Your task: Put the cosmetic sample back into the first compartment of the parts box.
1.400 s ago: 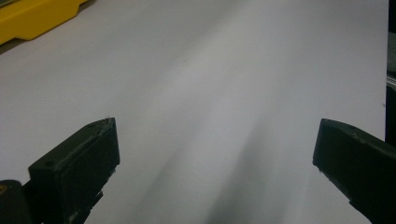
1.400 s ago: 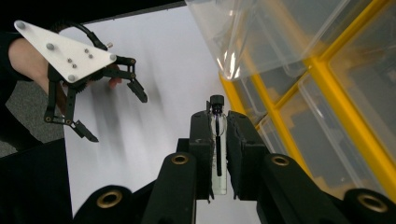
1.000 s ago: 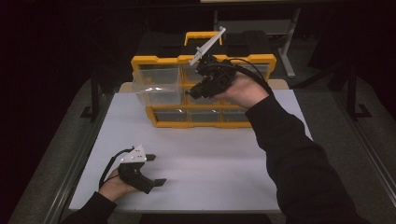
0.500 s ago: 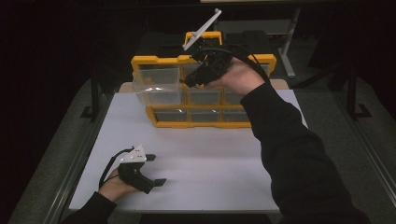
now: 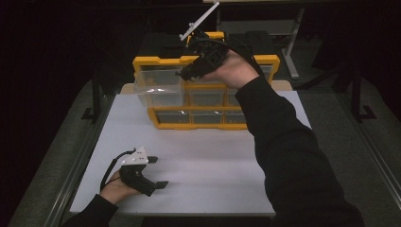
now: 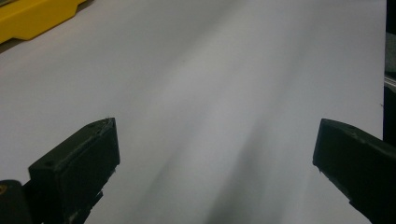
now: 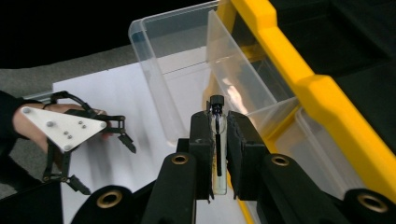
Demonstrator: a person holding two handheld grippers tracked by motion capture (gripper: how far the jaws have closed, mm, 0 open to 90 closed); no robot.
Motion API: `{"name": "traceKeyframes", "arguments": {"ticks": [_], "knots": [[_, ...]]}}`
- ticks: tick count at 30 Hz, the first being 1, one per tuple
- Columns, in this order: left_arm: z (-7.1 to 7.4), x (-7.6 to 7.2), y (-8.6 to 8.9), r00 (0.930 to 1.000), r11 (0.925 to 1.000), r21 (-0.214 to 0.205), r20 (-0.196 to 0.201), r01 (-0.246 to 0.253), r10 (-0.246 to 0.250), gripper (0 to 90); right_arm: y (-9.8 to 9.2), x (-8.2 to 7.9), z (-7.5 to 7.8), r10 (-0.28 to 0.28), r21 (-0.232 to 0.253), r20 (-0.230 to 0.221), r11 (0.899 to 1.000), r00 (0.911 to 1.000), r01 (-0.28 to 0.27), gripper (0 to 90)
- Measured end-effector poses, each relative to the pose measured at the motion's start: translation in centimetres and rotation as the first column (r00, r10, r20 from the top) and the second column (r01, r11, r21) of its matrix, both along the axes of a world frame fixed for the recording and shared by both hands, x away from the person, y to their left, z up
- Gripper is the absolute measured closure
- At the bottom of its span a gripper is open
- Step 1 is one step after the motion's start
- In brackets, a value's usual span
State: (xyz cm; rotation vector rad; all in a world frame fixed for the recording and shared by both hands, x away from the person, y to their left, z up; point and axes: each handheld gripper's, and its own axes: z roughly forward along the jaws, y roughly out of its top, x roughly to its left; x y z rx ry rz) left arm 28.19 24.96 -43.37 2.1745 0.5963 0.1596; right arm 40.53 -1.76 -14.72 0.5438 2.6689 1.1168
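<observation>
A yellow drawer cabinet (image 5: 160, 61) stands at the back of the white table (image 5: 213, 161). Its upper-left clear drawer (image 5: 158, 92) is pulled out toward me. My right gripper (image 5: 185, 74) hovers just above and to the right of that drawer. In the right gripper view, this gripper (image 7: 218, 116) is shut on a small glass vial (image 7: 217, 140) with a black cap, held upright over the drawer (image 7: 177, 60), in which nothing shows. My left gripper (image 5: 158, 171) rests on the table near the front left, its jaws wide open (image 6: 215, 154) with nothing between them.
The cabinet has more clear drawers (image 5: 208, 117), pushed in, below and to the right of the pulled-out one. A yellow corner of the cabinet (image 6: 32, 18) shows in the left gripper view. Dark floor and table legs (image 5: 295, 42) lie beyond.
My right gripper has risen and shifted left with the vial, from the cabinet's front to above the pulled-out drawer. The left gripper has stayed where it was.
</observation>
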Motion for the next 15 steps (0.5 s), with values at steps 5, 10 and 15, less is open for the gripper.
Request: {"name": "traceKeyframes", "arguments": {"ticks": [5,10,15], "knots": [[0.0,0.0,0.0,1.0000,1.0000,-0.002,0.000,0.000,0.000,0.0,1.1,0.4,0.4,-0.001,0.011,0.004,1.000,1.0000,0.001,79.3],[0.0,-0.1,0.0,1.0000,1.0000,-0.002,-0.003,0.002,-0.002,0.0,2.2,1.0,0.0,-0.003,0.011,-0.003,1.000,1.0000,0.003,79.3],[0.0,0.0,0.0,1.0000,1.0000,-0.005,-0.003,0.002,-0.002,0.0,3.3,1.5,-0.5,-0.006,0.023,-0.008,1.000,1.0000,0.006,79.3]]}}
